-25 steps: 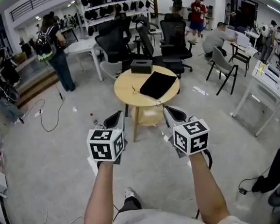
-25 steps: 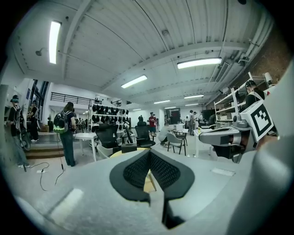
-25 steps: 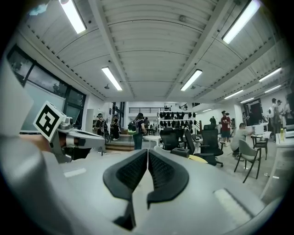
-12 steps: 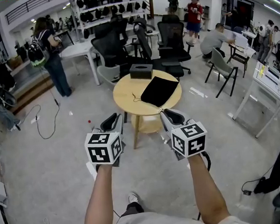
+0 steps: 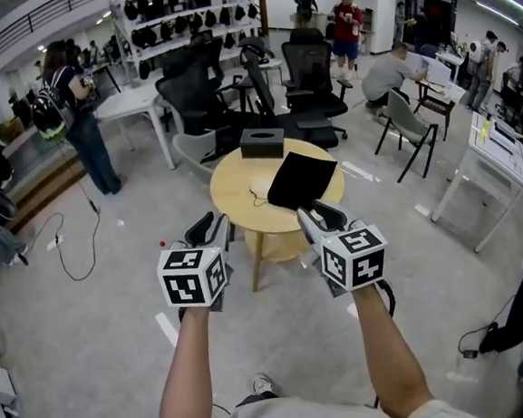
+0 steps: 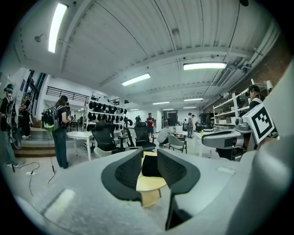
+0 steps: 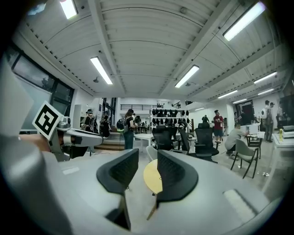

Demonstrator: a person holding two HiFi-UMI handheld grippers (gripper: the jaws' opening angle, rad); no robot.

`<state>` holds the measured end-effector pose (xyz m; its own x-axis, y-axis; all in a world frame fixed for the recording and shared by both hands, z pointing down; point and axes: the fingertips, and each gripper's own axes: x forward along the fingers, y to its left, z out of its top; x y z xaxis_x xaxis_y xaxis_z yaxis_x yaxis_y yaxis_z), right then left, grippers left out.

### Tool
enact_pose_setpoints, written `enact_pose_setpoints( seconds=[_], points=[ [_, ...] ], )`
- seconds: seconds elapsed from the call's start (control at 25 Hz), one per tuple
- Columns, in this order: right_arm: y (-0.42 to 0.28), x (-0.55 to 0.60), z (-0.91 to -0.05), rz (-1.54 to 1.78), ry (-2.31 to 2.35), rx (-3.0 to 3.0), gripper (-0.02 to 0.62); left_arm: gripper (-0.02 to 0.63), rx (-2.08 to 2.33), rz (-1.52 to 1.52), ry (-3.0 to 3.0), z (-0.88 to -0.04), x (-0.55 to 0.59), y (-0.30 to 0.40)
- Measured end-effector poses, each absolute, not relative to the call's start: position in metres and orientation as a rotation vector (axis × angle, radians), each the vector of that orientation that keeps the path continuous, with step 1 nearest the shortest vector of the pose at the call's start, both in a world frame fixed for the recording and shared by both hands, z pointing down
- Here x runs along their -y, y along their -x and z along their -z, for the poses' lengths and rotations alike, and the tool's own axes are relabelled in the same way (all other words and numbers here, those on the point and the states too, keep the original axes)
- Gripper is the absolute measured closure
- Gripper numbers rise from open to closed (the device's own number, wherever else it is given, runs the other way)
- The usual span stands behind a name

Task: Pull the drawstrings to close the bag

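A black drawstring bag [image 5: 302, 179] lies flat on the right half of a round wooden table [image 5: 236, 183]. A thin cord [image 5: 258, 195] trails from its left edge. My left gripper [image 5: 210, 224] and right gripper [image 5: 316, 212] hover side by side in the air, short of the table's near edge and touching nothing. Both pairs of jaws have just been opening and hold nothing. The left gripper view looks past its own jaws [image 6: 149, 158] to the bag [image 6: 150, 166]. Through the right gripper [image 7: 148, 165] only the table top [image 7: 151, 176] shows.
A black box [image 5: 262, 143] sits at the table's far edge. Black office chairs [image 5: 309, 72] crowd behind it, and a grey chair [image 5: 399, 119] stands to the right. A cable [image 5: 66, 257] snakes over the floor at left. Several people stand or sit further back.
Both grippers have moved forward toward the round table, which looks closer now. Their jaws, shut a second ago, now stand apart.
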<state>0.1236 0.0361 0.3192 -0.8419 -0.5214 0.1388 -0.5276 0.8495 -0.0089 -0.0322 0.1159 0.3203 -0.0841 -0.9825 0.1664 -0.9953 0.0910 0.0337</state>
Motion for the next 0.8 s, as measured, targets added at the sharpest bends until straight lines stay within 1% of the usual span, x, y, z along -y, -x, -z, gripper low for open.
enact_pose_setpoints(
  seconds=[0.08,0.24,0.44,0.56,0.8],
  points=[
    [-0.111,-0.028,-0.317,-0.067,-0.850,2.886,0.457,0.490,2.195,-0.125,-2.035,-0.319,-0.106,0.049],
    [-0.086,-0.018,-0.317,-0.073,-0.904,2.870,0.437,0.444,2.171,-0.111,-2.068,-0.317,-0.092,0.080],
    [-0.064,-0.008,-0.322,-0.096,-0.959,2.851,0.411,0.423,2.149,-0.097,-2.088,-0.319,-0.079,0.110],
    [-0.055,-0.002,-0.326,-0.104,-0.994,2.839,0.393,0.422,2.129,-0.087,-2.093,-0.326,-0.069,0.124],
    [-0.050,0.012,-0.330,-0.114,-1.055,2.812,0.373,0.403,2.094,-0.094,-2.125,-0.330,-0.052,0.136]
  ],
)
